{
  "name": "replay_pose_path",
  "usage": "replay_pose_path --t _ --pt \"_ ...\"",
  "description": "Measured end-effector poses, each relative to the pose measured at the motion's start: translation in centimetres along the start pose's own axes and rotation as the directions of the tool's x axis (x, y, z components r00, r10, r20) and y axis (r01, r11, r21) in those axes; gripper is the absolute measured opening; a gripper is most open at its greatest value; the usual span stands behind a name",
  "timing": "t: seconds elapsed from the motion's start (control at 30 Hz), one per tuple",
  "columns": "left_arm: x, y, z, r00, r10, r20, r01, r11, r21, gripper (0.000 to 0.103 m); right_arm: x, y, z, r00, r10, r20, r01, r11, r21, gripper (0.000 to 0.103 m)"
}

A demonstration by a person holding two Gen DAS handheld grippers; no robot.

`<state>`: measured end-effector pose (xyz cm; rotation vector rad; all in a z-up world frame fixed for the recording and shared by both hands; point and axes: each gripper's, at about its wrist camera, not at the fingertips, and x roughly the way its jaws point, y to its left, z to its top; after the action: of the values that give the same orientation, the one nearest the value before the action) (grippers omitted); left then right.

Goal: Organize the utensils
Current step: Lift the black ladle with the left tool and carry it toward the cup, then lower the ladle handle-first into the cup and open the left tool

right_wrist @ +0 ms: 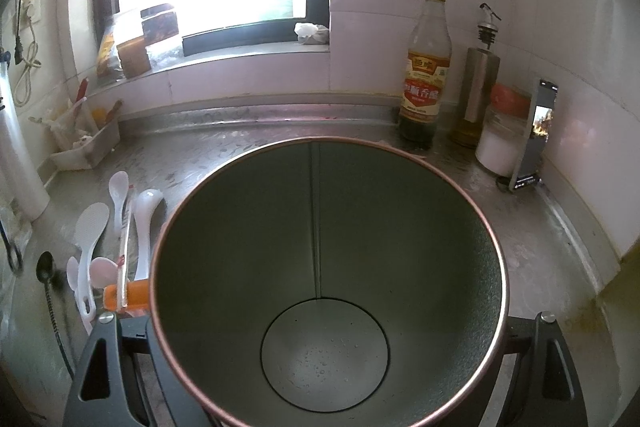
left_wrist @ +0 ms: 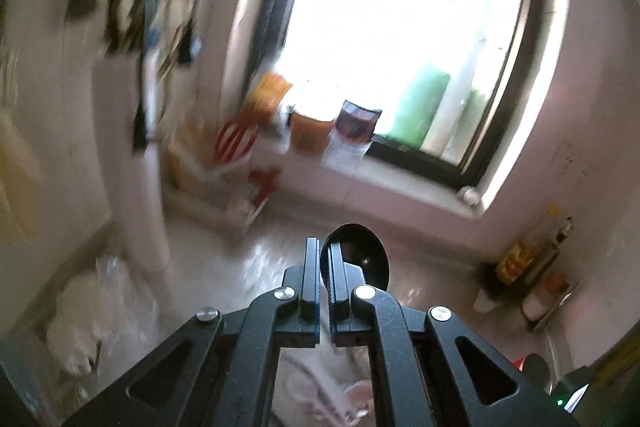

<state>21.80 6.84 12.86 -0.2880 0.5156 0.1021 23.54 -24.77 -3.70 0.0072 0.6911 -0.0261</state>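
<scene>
Holding a black spoon in my left claw, jaws nearly shut on its handle w/ the bowl sticking up past the tips. My right claw is spread wide, clamped round the big metal cup, which looks empty inside. So barely started imo: white spoons, rice paddle etc. lie on the counter, none in yet.
</scene>
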Motion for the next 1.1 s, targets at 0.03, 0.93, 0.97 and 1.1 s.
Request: replay_pose_path --t 0.03,0.93,0.97,1.1 --pt "-0.2 -0.9 0.4 1.000 -0.007 0.014 0.007 1.000 0.019 0.002 0.0 0.0 0.0 1.000 0.002 0.000 -0.002 1.000 -0.003 0.090" --pt "1.3 -19.4 -0.4 0.962 -0.261 0.080 0.212 0.899 0.383 0.003 0.0 0.3 0.1 1.000 0.020 -0.019 -0.021 0.999 -0.033 0.090" --pt "1.3 -19.7 -0.7 0.959 -0.272 0.073 0.224 0.894 0.388 0.003 0.1 0.3 0.1 1.000 0.021 -0.019 -0.022 0.999 -0.034 0.090" --pt "1.7 -20.6 -2.0 0.958 -0.284 0.034 0.245 0.876 0.415 0.003 0.1 0.3 0.1 1.000 0.024 -0.018 -0.025 0.999 -0.034 0.090"
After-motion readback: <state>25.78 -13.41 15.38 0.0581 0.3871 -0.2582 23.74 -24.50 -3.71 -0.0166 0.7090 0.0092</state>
